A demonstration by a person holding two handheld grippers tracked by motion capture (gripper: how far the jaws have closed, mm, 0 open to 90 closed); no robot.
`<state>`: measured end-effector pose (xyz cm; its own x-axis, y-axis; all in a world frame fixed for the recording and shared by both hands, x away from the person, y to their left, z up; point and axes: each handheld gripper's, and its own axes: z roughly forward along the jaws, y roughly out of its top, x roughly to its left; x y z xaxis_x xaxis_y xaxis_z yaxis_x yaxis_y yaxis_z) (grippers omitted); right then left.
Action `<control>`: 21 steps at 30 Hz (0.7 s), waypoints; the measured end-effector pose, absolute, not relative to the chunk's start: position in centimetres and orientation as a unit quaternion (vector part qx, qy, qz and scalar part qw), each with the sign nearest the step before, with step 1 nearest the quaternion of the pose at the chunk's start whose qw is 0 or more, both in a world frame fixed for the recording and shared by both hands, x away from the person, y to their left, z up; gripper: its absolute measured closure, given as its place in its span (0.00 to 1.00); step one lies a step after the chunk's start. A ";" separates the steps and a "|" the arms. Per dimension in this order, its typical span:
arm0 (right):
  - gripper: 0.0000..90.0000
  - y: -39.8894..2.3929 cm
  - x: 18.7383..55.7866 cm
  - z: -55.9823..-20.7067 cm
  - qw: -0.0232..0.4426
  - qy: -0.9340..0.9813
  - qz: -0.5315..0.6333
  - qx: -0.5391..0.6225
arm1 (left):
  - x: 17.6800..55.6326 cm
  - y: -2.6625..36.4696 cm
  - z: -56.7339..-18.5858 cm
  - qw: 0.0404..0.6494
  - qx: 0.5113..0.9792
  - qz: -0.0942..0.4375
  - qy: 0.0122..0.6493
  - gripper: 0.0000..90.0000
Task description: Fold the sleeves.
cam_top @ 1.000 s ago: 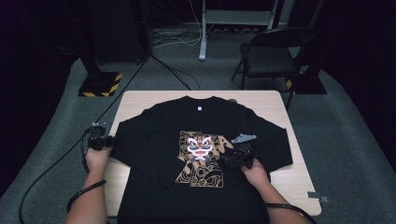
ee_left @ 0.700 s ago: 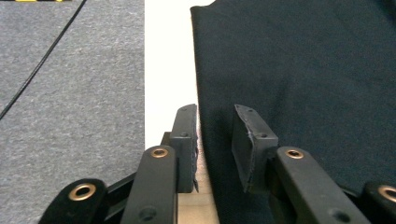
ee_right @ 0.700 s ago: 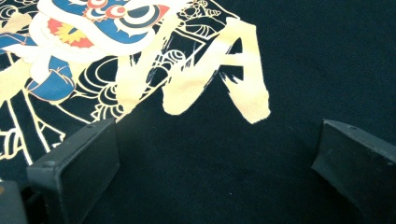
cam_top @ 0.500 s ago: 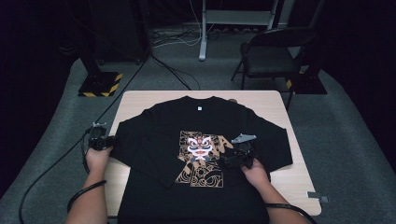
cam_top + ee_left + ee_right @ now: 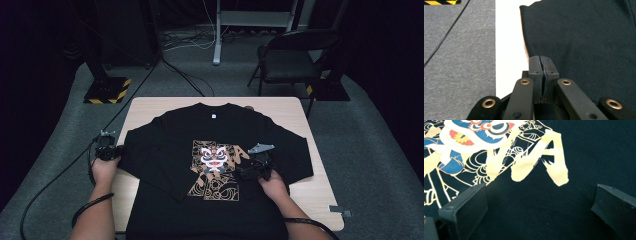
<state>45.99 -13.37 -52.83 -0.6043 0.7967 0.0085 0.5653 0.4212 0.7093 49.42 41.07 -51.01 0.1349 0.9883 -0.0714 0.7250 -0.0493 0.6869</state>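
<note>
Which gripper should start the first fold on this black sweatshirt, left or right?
Left, probably. The left gripper has just closed on the black sweatshirt sleeve edge at the table's side, ready to lift. The right gripper sits open over the chest print, gripping nothing.

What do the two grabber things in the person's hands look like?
Both are black. The left gripper has flat black bars with brass-coloured rivets and a black cable trailing off. The right gripper carries a grey three-cornered plate on top and has blocky black pads. The forearms are bare.
</note>
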 end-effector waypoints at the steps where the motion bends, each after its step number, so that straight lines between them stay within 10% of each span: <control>1: 0.00 -13.4 46.0 -52.8 0.167 0.826 0.346 0.412 | 49.4 41.0 -50.9 0.301 0.691 0.220 0.619 0.98; 21: 0.00 -13.4 46.0 -52.8 0.167 0.826 0.346 0.412 | 49.1 40.2 -49.7 0.335 0.700 0.209 0.594 0.98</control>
<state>45.99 -13.38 -52.83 -0.6043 0.7967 0.0087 0.5656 0.4212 0.7090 49.14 40.22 -49.73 0.2061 0.9728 -0.1056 0.6922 -0.0687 0.7184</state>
